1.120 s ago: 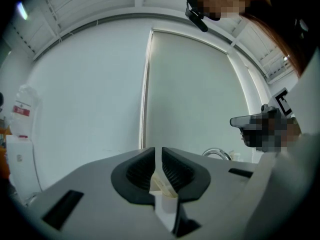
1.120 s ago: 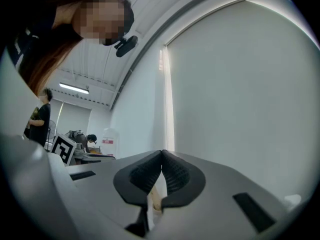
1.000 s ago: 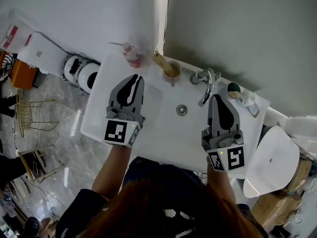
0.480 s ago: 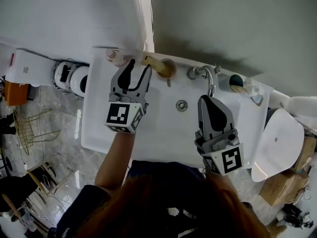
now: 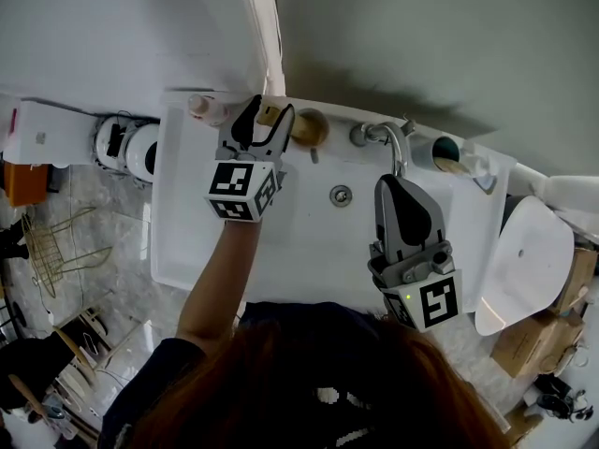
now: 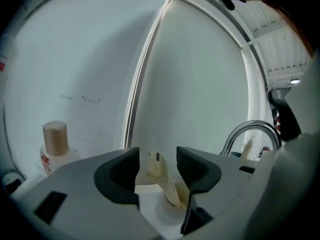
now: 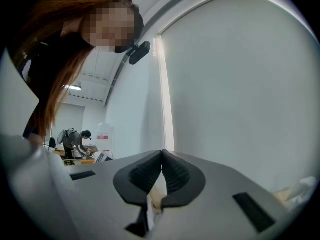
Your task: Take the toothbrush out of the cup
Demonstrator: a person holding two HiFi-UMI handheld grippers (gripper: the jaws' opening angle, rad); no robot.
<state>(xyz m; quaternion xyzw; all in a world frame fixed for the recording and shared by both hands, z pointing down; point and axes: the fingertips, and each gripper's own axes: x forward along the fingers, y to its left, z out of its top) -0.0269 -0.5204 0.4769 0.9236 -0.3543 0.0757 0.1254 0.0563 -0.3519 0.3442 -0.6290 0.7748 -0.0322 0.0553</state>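
A tan cup (image 5: 313, 129) stands on the back rim of the white sink (image 5: 187, 241), left of the faucet. A pale wrapped toothbrush (image 5: 277, 117) leans out of it to the left. My left gripper (image 5: 266, 120) reaches to the toothbrush's top end, and its jaws are opening. In the left gripper view the toothbrush (image 6: 161, 176) stands between the two dark pads of that gripper (image 6: 157, 159), with a gap on each side. My right gripper (image 5: 401, 193) hangs over the basin below the faucet, shut and empty; the right gripper view shows its pads (image 7: 162, 160) pressed together.
A pink-capped bottle (image 5: 206, 108) stands at the sink's back left corner, also visible as a bottle (image 6: 55, 143) left of the jaws. The chrome faucet (image 5: 387, 140) curves over the drain (image 5: 341, 195). A second, dark cup (image 5: 445, 150) sits at the back right. A wall rises directly behind.
My left gripper has moved toward the back of the sink and has gone from shut to wide open around the toothbrush's top. The right gripper has barely shifted and stays shut.
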